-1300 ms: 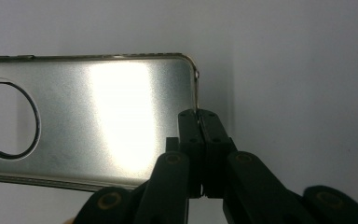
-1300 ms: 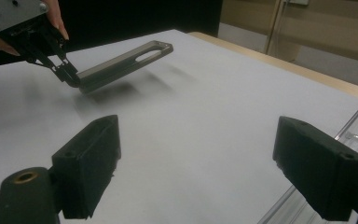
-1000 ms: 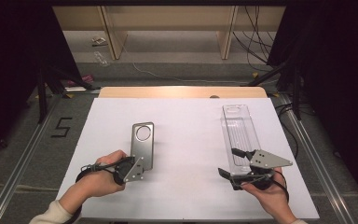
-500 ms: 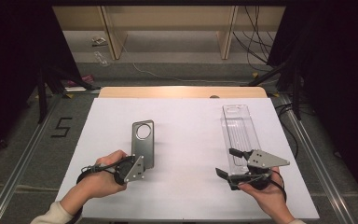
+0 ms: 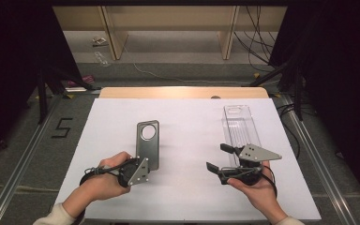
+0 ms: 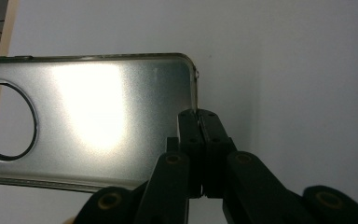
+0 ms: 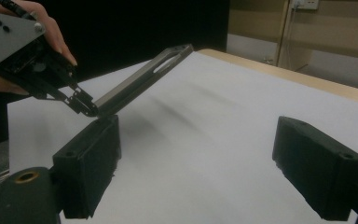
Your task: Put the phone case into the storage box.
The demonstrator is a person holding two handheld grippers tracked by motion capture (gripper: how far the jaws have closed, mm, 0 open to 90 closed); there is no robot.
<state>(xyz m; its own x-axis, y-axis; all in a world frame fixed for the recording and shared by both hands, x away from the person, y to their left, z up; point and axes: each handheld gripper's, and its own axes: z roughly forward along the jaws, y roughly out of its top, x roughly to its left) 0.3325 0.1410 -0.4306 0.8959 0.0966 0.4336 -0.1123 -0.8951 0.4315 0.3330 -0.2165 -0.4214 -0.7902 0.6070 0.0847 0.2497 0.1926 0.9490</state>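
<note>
A smoky grey phone case (image 5: pixel 147 138) with a round hole near its far end is left of the table's middle. My left gripper (image 5: pixel 142 162) is shut on its near edge; the left gripper view shows the pads (image 6: pixel 200 121) pinching the rim of the case (image 6: pixel 98 116). From the right gripper view the case (image 7: pixel 140 79) slants up off the white sheet, far end highest, with the left gripper (image 7: pixel 86 107) at its low end. My right gripper (image 5: pixel 220 158) stands open at the right, pointing left toward the case, with nothing between its fingers (image 7: pixel 198 133).
A clear plastic tray (image 5: pixel 239 123) lies lengthwise at the right, just beyond the right gripper. A white sheet (image 5: pixel 187 122) covers the table, and a wooden strip (image 5: pixel 183 92) shows along the far edge. Cables and shelving stand on the floor beyond.
The right gripper has shifted a little to the left, toward the case. The left gripper and the case have stayed in place.
</note>
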